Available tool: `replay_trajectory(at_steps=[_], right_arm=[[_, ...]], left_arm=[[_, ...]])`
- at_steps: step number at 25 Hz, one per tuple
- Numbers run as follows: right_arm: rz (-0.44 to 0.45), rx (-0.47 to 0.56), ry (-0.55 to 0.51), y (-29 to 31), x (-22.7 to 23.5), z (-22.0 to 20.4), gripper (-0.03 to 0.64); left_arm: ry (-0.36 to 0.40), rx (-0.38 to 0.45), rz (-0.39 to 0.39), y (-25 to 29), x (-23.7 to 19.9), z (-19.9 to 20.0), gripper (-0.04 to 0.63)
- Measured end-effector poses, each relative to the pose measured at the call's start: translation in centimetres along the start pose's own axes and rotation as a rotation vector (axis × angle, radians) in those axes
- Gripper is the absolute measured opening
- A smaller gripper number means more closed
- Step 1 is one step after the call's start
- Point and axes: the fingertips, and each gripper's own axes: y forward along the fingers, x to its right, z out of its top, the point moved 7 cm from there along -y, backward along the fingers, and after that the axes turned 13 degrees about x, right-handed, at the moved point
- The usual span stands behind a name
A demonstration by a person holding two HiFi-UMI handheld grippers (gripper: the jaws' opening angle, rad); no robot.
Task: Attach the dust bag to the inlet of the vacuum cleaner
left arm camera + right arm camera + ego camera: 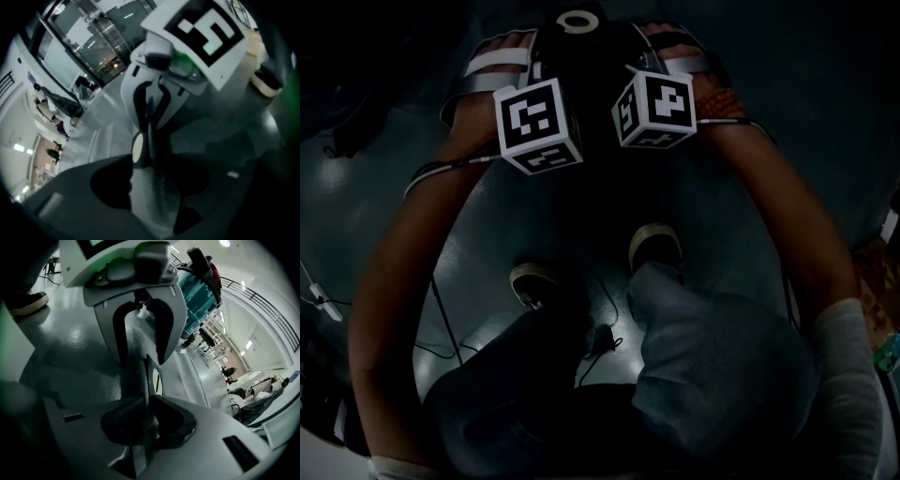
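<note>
The head view is very dark. The marker cubes of my left gripper (pixel 537 125) and my right gripper (pixel 654 108) sit side by side, jaws turned toward each other over a dark dust bag (pixel 581 66) with a white-ringed hole (pixel 577 21). In the right gripper view my right gripper (pixel 147 423) is shut on the bag's thin stiff collar (pixel 149 380), seen edge-on. In the left gripper view my left gripper (pixel 150 187) stands open, and the collar (pixel 138 150) hangs just beyond its pads. I cannot make out the vacuum cleaner.
The person's two shoes (pixel 532 281) (pixel 656 246) and knees are below the grippers on a glossy grey floor (pixel 487 225). A thin cable (pixel 600 342) lies between the feet. A teal cart (pixel 201 291) and people stand far off in the hall.
</note>
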Motion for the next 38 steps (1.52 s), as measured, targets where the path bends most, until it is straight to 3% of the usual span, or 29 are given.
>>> replay_trajectory(at_steps=[2, 5, 8, 14, 17, 25, 33, 38], right_arm=[[-0.006, 0.004, 0.002, -0.2, 0.3, 0.3, 0.067], [-0.016, 0.012, -0.009, -0.5, 0.4, 0.8, 0.061], [-0.046, 0.025, -0.027, -0.7, 0.7, 1.2, 0.055], [-0.062, 0.054, -0.071, -2.6, 2.7, 3.5, 0.043], [-0.013, 0.091, -0.070, -4.8, 4.8, 5.9, 0.040], [0.236, 0.195, -0.057, -13.2, 11.5, 16.3, 0.037], [0.371, 0.276, -0.184, -15.9, 14.9, 28.2, 0.037], [0.470, 0.307, -0.228, -17.7, 15.2, 32.9, 0.035]], left_arm=[[0.041, -0.015, 0.032, 0.4, 0.1, 0.1, 0.239], [0.086, -0.017, 0.096, 0.2, -0.4, 0.3, 0.061], [0.123, -0.019, 0.132, -0.4, -1.0, 0.3, 0.030], [0.106, -0.017, 0.105, -3.6, -2.8, 1.3, 0.028], [0.055, -0.013, 0.084, -6.9, -4.4, 2.6, 0.028], [-0.108, -0.006, 0.087, -20.8, -8.4, 6.6, 0.028], [-0.329, -0.041, 0.097, -32.8, -10.2, 4.6, 0.028], [-0.402, -0.053, 0.098, -38.0, -9.5, 4.7, 0.029]])
